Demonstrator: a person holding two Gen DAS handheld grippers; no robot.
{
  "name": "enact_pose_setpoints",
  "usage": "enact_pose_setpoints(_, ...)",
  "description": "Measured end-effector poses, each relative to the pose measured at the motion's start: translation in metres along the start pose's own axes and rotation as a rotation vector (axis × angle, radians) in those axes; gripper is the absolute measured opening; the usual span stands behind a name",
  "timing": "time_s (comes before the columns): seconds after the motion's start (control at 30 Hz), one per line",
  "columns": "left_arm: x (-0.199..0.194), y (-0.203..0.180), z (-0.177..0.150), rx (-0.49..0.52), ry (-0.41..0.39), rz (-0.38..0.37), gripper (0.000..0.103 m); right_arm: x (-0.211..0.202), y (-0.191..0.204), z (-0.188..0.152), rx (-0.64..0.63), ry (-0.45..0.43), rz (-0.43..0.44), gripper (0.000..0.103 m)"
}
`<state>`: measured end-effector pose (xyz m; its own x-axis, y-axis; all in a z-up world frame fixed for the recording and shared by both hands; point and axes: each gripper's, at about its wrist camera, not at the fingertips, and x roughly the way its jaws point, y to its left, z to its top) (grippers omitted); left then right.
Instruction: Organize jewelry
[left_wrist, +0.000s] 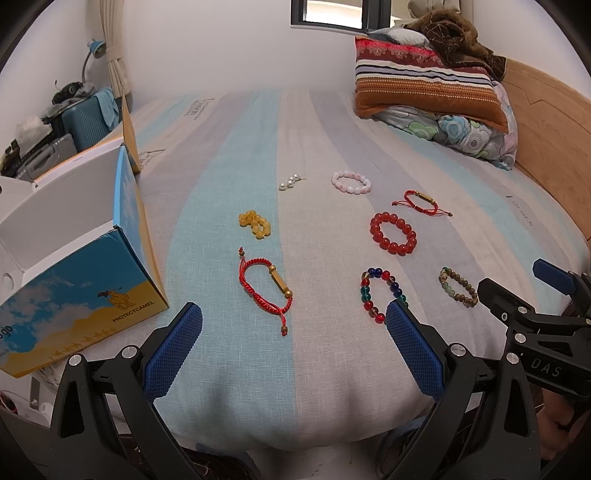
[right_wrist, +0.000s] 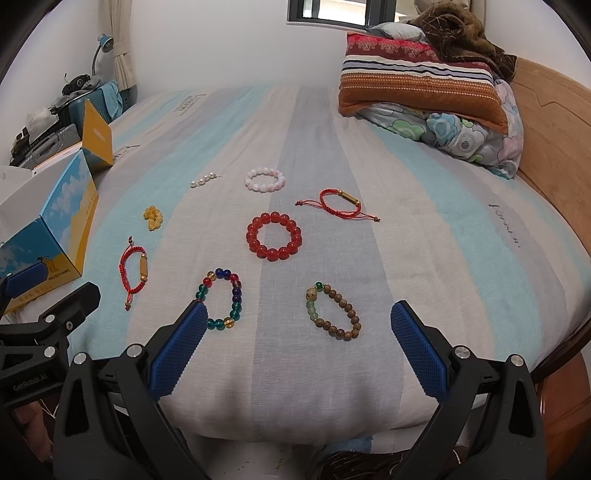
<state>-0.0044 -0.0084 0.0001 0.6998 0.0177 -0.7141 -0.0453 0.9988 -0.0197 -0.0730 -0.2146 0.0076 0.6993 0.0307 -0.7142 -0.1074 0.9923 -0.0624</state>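
Note:
Several bracelets lie spread on the striped bed. A red cord bracelet (left_wrist: 266, 287) lies just ahead of my left gripper (left_wrist: 293, 321), which is open and empty above the bed's near edge. A multicolour bead bracelet (right_wrist: 221, 301) and a brown wooden bead bracelet (right_wrist: 334, 310) lie just ahead of my right gripper (right_wrist: 297, 325), also open and empty. Farther off lie a red bead bracelet (right_wrist: 274, 236), a second red cord bracelet (right_wrist: 338, 202), a pink bead bracelet (right_wrist: 264, 180), yellow beads (right_wrist: 153, 217) and a pearl piece (right_wrist: 202, 180).
An open blue and yellow box (left_wrist: 85, 291) stands at the left on the bed (left_wrist: 314, 369). Pillows and a folded quilt (right_wrist: 436, 96) are stacked at the far right by a wooden headboard (right_wrist: 550, 147). Luggage and clutter (left_wrist: 70, 118) sit beyond the bed's far left.

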Motion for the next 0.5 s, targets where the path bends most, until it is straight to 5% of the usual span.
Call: enact_pose_setpoints(0.5, 0.049, 0.001, 0.031, -0.017, 0.128, -0.009, 0.097, 0.030, -0.024, 0.019, 0.030, 0.077, -0.012, 0.095)
